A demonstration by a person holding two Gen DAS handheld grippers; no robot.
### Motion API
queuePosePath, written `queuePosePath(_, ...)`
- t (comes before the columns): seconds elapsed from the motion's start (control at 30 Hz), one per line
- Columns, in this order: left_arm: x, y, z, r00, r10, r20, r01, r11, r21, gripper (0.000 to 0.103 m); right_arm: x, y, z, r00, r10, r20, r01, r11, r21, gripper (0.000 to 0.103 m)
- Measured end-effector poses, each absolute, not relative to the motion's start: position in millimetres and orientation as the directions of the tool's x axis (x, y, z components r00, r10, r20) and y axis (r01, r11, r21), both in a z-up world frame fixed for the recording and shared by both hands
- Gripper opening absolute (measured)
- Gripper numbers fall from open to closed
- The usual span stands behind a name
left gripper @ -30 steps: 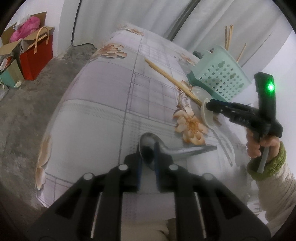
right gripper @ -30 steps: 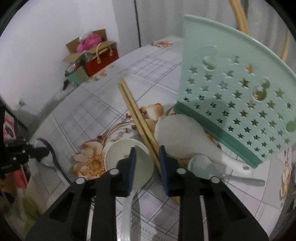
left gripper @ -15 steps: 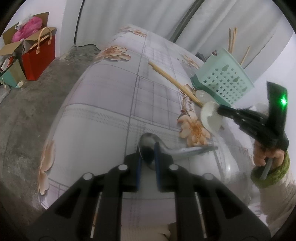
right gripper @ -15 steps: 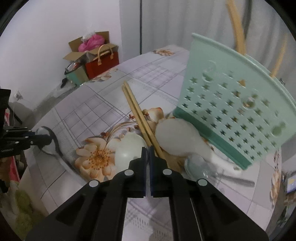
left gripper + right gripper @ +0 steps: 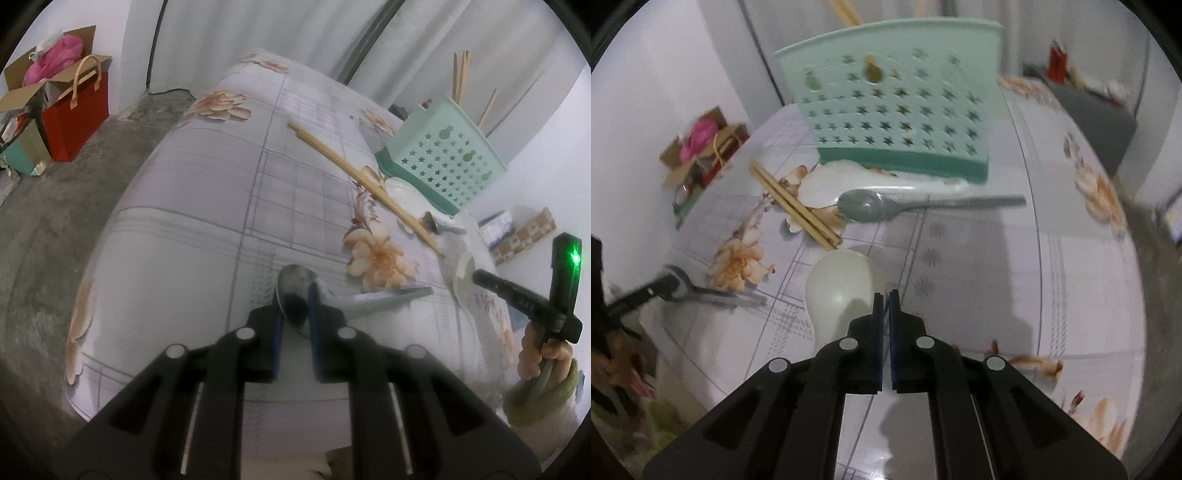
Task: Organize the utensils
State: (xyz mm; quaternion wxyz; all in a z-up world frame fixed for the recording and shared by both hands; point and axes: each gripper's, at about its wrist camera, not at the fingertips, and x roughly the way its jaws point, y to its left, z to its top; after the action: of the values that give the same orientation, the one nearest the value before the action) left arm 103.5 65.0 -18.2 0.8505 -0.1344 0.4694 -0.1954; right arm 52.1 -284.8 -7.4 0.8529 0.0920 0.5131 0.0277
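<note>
My left gripper (image 5: 294,295) pinches metal spoon (image 5: 295,295) bowl; right gripper (image 5: 885,300) clamps white spoon (image 5: 842,284), both short of green holder (image 5: 897,110).

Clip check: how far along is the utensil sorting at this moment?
Done: some chopsticks stand in the green basket. In hand: left tongs grip a metal spoon by its bowl; right tongs hold a white ceramic spoon. Left on the table: another metal spoon, a chopstick pair, a second white spoon.

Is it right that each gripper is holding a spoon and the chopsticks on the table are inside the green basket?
Not quite. Each gripper does hold a spoon, but the chopsticks lie flat on the table, beside the green basket, as the right wrist view shows.
</note>
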Motion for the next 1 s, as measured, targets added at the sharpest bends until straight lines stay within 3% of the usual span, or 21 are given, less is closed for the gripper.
queuePosePath(0.13,99.4,57.4,-16.8,0.497,-0.439,-0.748,0.216,0.898,-0.384,0.011,54.3,-294.7,-12.0,0.471,0.217,-0.855,0.066,0.958,0.28,0.006)
queuePosePath(0.3,96.7,50.9,-15.1,0.508,-0.422,-0.751,0.226,0.906,-0.357,0.011,59.2,-300.4,-15.7,0.481,0.307,-0.821,0.031,0.93,0.366,0.023)
queuePosePath(0.43,97.5,48.8,-15.0,0.506,-0.42,-0.754,0.227,0.908,-0.353,0.011,66.6,-299.9,-16.3,0.48,0.366,-0.797,-0.026,0.914,0.404,0.03)
queuePosePath(0.6,98.1,47.9,-14.7,0.505,-0.416,-0.756,0.224,0.909,-0.351,0.011,76.3,-294.2,-25.4,0.45,0.385,-0.805,-0.059,0.913,0.404,0.03)
queuePosePath(0.63,98.2,48.0,-14.7,0.504,-0.417,-0.756,0.224,0.909,-0.352,0.011,75.7,-294.2,-25.7,0.453,0.386,-0.804,-0.059,0.912,0.405,0.027)
queuePosePath(0.7,98.1,47.7,-14.5,0.504,-0.415,-0.757,0.224,0.91,-0.35,0.011,77.3,-294.3,-27.7,0.455,0.393,-0.799,-0.062,0.909,0.412,0.013)
queuePosePath(0.8,98.1,47.5,-14.6,0.505,-0.413,-0.758,0.222,0.911,-0.348,0.011,76.3,-296.1,-28.7,0.467,0.401,-0.788,-0.054,0.902,0.427,0.006)
queuePosePath(1.0,98.0,47.7,-14.6,0.506,-0.411,-0.758,0.224,0.911,-0.345,0.011,70.7,-296.7,-24.5,0.495,0.376,-0.783,-0.06,0.914,0.401,0.005)
